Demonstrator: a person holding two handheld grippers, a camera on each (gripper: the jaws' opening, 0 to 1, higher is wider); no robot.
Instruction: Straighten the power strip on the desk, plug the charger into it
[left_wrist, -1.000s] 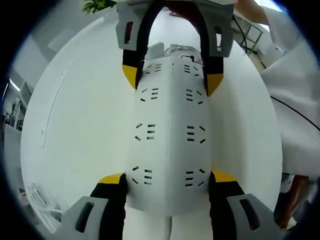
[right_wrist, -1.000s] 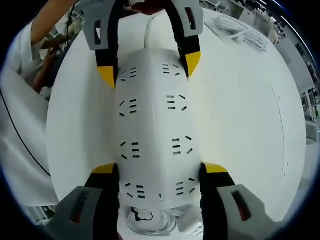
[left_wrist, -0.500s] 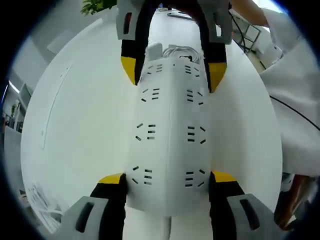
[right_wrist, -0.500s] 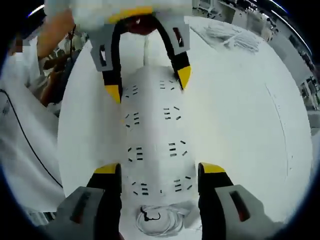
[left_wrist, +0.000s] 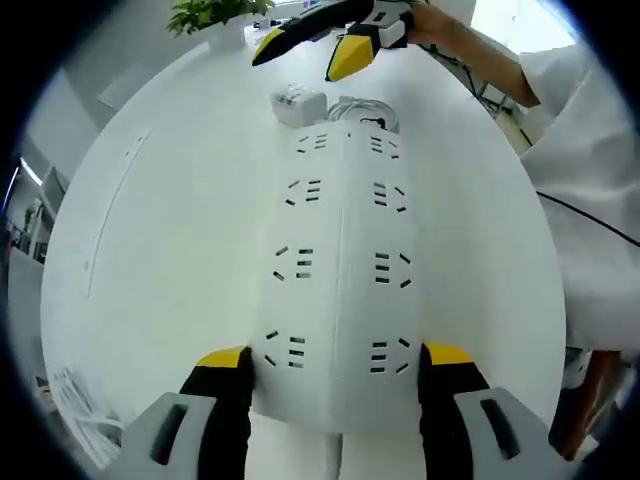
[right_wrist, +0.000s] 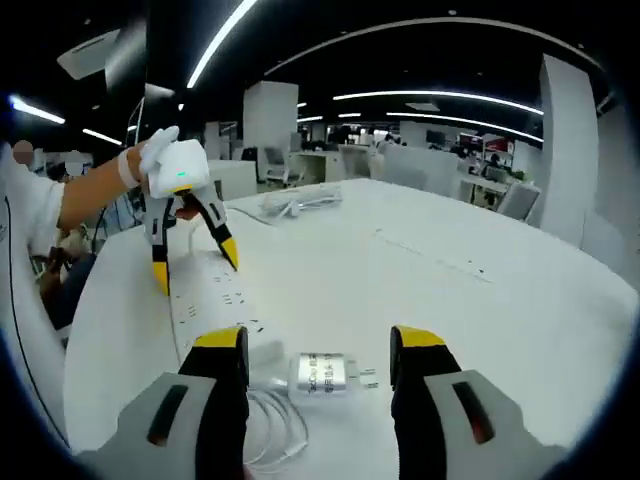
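Left gripper (left_wrist: 335, 365): jaws spread wide, one yellow-tipped jaw at each long side of the white power strip (left_wrist: 340, 270) at its near end; whether the tips press the casing cannot be told. The power strip lies flat on the white desk (left_wrist: 170, 250), running straight away from the camera, socket holes facing up. Beyond its far end sit the white charger (left_wrist: 298, 102) and a loose coil of white cable (left_wrist: 365, 108), both just beside the strip. Right gripper (left_wrist: 315, 45) appears at the top of the left gripper view, raised clear of the desk surface. In the right gripper view, the right gripper (right_wrist: 318, 345) has its jaws wide apart and holds nothing; the charger (right_wrist: 328, 372) lies on its side on the desk (right_wrist: 450, 290) between the jaw tips, cable (right_wrist: 272, 425) bundled beside it. The left gripper (right_wrist: 190, 255) stands over the far end of the power strip (right_wrist: 215, 300), held by a gloved hand (right_wrist: 160, 155)
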